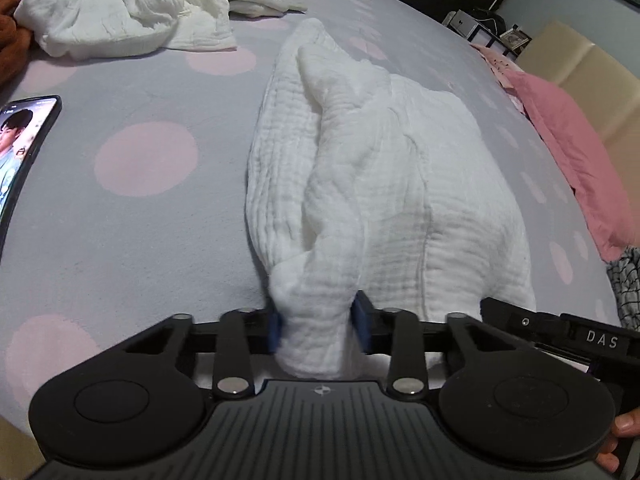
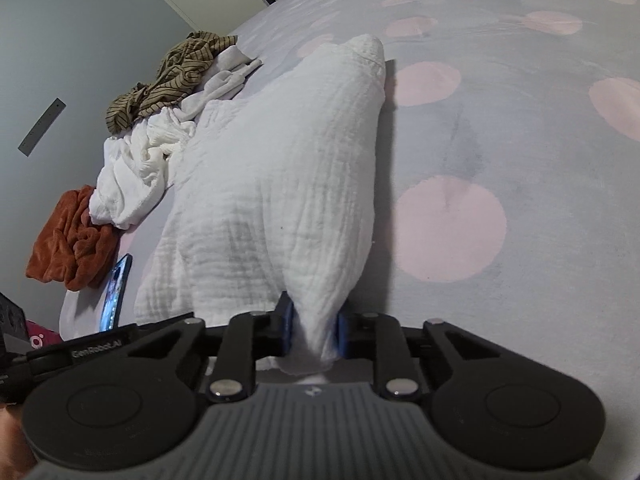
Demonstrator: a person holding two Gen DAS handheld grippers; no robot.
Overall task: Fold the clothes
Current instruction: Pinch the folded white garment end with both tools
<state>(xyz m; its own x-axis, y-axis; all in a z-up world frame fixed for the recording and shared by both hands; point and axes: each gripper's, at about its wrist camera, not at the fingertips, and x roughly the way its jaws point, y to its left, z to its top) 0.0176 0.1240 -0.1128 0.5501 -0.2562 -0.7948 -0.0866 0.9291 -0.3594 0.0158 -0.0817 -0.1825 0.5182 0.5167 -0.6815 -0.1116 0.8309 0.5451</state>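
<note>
A white crinkled muslin cloth (image 1: pixel 384 184) lies bunched on the grey bed with pink dots. My left gripper (image 1: pixel 320 326) is shut on its near left corner, the blue pads pinching a thick bunch of fabric. In the right wrist view the same white cloth (image 2: pixel 272 184) runs away from me, and my right gripper (image 2: pixel 314 334) is shut on its near right corner, fabric squeezed between the blue pads. The right gripper's black body (image 1: pixel 560 330) shows at the lower right of the left wrist view, close beside the left one.
A heap of white cloths (image 1: pixel 128 8) lies at the far left. A phone (image 1: pixel 20 148) with a lit screen rests on the bed at the left. A pink pillow (image 1: pixel 568 152) lies on the right. An olive striped garment (image 2: pixel 172 76) and a rust-coloured cloth (image 2: pixel 72 240) lie beyond.
</note>
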